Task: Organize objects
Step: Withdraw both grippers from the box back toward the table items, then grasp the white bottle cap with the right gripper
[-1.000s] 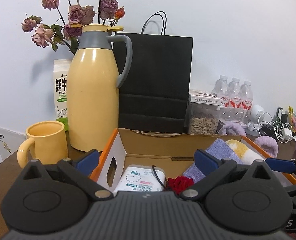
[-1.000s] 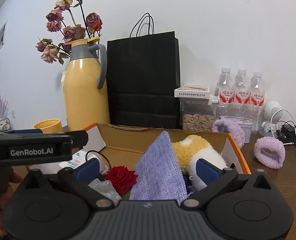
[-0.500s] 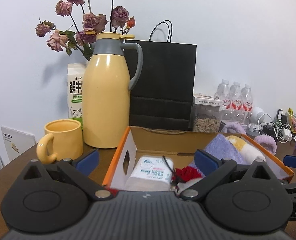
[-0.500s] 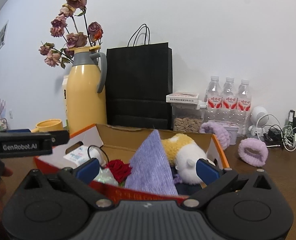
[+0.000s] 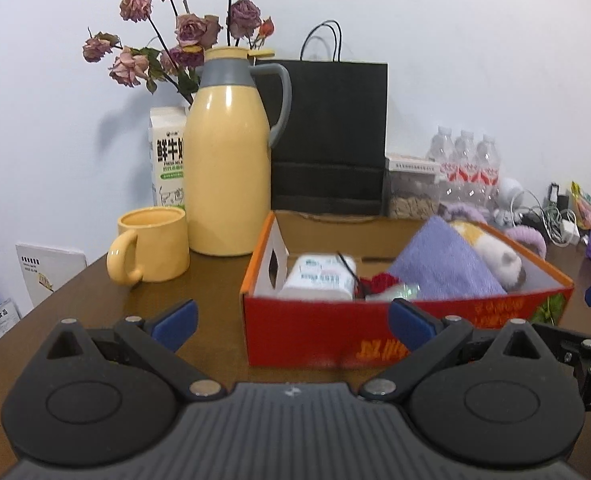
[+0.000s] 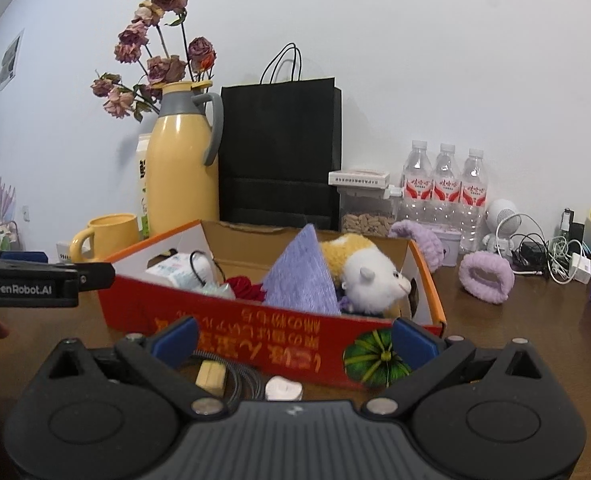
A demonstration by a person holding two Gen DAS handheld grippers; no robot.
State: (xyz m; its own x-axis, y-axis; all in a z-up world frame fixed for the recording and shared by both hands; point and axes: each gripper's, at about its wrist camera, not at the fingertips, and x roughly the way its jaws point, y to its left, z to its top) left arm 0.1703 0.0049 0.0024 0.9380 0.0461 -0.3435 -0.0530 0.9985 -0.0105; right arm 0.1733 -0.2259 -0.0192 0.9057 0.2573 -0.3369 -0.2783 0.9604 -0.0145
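Two claws hover low over the brown worktop [image 5: 215, 280], both facing the red cardboard box [image 6: 271, 332] that stands in the middle of it. Behind the box, a black paper bag [image 5: 329, 136] leans upright against the wall, likely parked there to keep the front free. Beside it stands a yellow thermos jug [image 5: 227, 172], with a yellow mug [image 5: 151, 244] just to its side, handle turned outward.

Inside the box the gathered things lie packed together: a purple cloth [image 6: 299, 276] propped on edge, a plush toy [image 6: 369, 276] beside it, a white tissue pack [image 5: 319, 276] at the other end, and a red rose [image 6: 247, 288] between them. Leaning them this way seems to let more fit.

On the worktop in front of the box, near the right claw [image 6: 293, 336], lie a small wooden block [image 6: 211, 374] and a pale heart-shaped piece [image 6: 283, 388], apparently not yet sorted. The right claw is spread wide and empty. So is the left claw [image 5: 291, 320], holding nothing.
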